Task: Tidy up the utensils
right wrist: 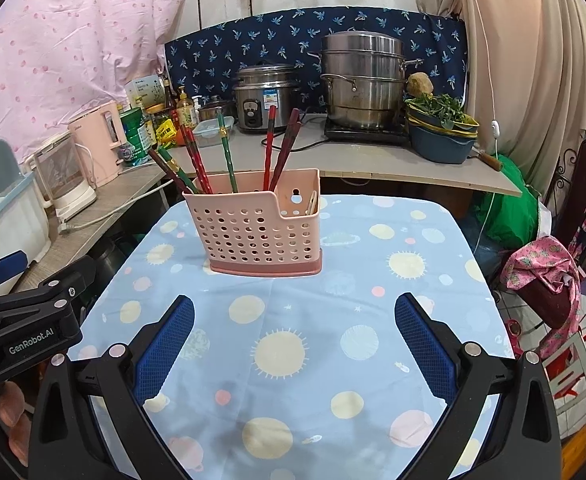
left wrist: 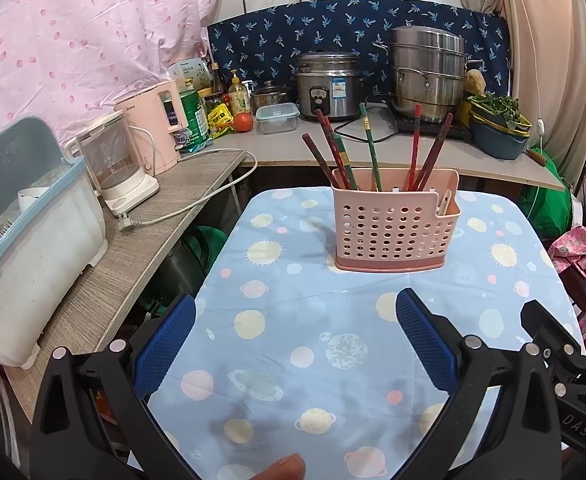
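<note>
Hovering released over the desk (left wrist: pixel 293 360), the left claw (left wrist: pixel 296 340) is facing the pink holder (left wrist: pixel 397 228), chopsticks (left wrist: pixel 335 152) standing inside, at the far middle. The right claw (right wrist: pixel 294 340) is likewise gaping empty, holder (right wrist: pixel 259 232) sitting far left of centre.

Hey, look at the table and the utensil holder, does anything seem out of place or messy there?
Nothing is spilled or damaged. The chopsticks all stand in the pink holder, though they splay apart at different angles instead of bundling together. The holder sits upright on the tablecloth.
</note>
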`<state>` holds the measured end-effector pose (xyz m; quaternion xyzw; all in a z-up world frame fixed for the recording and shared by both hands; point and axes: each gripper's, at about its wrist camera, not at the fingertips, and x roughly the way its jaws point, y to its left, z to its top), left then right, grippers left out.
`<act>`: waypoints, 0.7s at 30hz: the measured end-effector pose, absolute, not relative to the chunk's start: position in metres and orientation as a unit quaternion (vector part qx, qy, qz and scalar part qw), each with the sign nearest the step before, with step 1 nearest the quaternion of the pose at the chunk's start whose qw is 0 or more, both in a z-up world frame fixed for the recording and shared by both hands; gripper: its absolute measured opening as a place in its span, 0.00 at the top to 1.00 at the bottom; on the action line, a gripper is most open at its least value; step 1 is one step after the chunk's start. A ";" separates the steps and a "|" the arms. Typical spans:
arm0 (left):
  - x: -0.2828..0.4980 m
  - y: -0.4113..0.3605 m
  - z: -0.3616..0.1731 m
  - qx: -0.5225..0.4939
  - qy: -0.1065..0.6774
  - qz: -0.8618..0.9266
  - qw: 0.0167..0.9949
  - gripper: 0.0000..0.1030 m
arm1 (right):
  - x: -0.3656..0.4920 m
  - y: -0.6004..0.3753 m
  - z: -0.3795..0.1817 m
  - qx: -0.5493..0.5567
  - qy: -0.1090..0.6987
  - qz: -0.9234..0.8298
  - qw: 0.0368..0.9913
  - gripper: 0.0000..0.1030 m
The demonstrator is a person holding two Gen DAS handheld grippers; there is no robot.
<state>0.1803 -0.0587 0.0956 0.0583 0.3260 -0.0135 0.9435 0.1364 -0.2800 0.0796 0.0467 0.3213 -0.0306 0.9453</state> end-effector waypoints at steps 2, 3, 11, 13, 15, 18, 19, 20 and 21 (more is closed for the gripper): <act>0.180 -0.059 0.095 0.057 0.327 -0.014 0.943 0.07 | 0.137 -0.280 0.079 0.046 0.323 -0.030 0.945 0.06; 0.180 -0.059 0.094 0.058 0.326 -0.013 0.943 0.07 | 0.137 -0.280 0.079 0.047 0.323 -0.030 0.945 0.06; 0.181 -0.059 0.094 0.058 0.327 -0.013 0.943 0.07 | 0.139 -0.281 0.078 0.047 0.324 -0.030 0.944 0.06; 0.181 -0.059 0.093 0.058 0.328 -0.014 0.943 0.07 | 0.139 -0.281 0.078 0.047 0.325 -0.030 0.944 0.06; 0.182 -0.059 0.092 0.057 0.330 -0.015 0.942 0.07 | 0.139 -0.281 0.078 0.047 0.325 -0.030 0.944 0.06; 0.184 -0.059 0.092 0.056 0.330 -0.016 0.942 0.07 | 0.139 -0.281 0.078 0.047 0.325 -0.031 0.944 0.06; 0.184 -0.060 0.092 0.055 0.330 -0.016 0.942 0.07 | 0.139 -0.281 0.078 0.047 0.325 -0.031 0.944 0.06; 0.184 -0.060 0.091 0.055 0.330 -0.016 0.942 0.07 | 0.139 -0.281 0.078 0.047 0.325 -0.030 0.944 0.06; 0.185 -0.060 0.091 0.053 0.330 -0.015 0.942 0.07 | 0.139 -0.281 0.078 0.047 0.325 -0.030 0.944 0.06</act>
